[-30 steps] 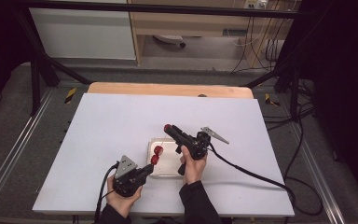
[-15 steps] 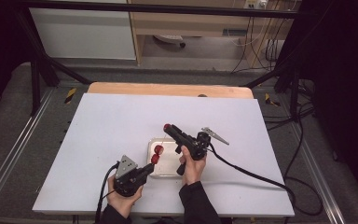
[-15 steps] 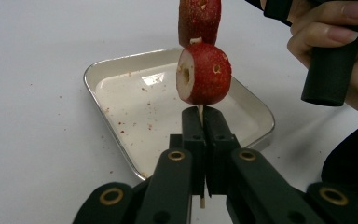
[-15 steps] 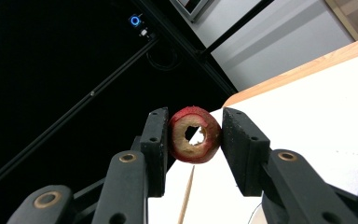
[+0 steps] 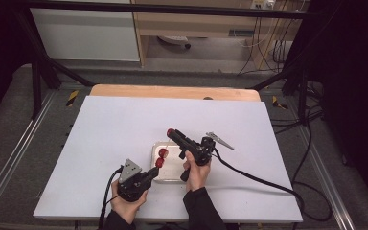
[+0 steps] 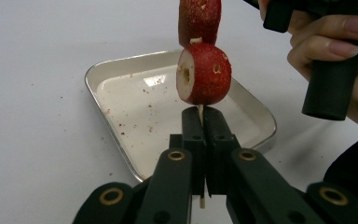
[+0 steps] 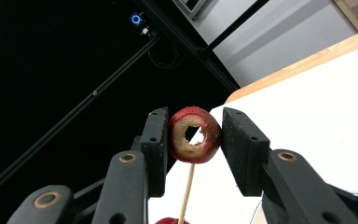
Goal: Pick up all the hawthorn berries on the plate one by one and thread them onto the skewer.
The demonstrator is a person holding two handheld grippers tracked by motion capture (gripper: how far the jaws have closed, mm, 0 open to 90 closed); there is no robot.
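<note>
Left gripper view looks along the left hand-held gripper (image 6: 202, 122), whose jaws are pressed together on a thin wooden skewer (image 6: 200, 110). The stick's lower end pokes out beneath the pads, and most of its length is hidden inside the fruit threaded on it. A cored red fruit slice (image 6: 204, 73) sits just above the jaws, and a second piece (image 6: 199, 19) above it is cut off by the top edge. Behind them lies a shallow metal tray (image 6: 98, 78) speckled with red crumbs, resting on the white tabletop (image 6: 32, 116). The person's right hand (image 6: 342, 56) is cropped at the frame's right side.

In the right gripper view, the right hand-held gripper (image 7: 195, 135) clamps a ring-shaped fruit slice (image 7: 194, 135) between both pads, partly closed around it, with the skewer's tip meeting the slice's lower edge; whether the tip passes into the hole is hard to make out. Another red piece (image 7: 172, 220) is barely visible at the bottom edge.

From the high view, both grippers hover over the tray near the tabletop's front, small and dim.
</note>
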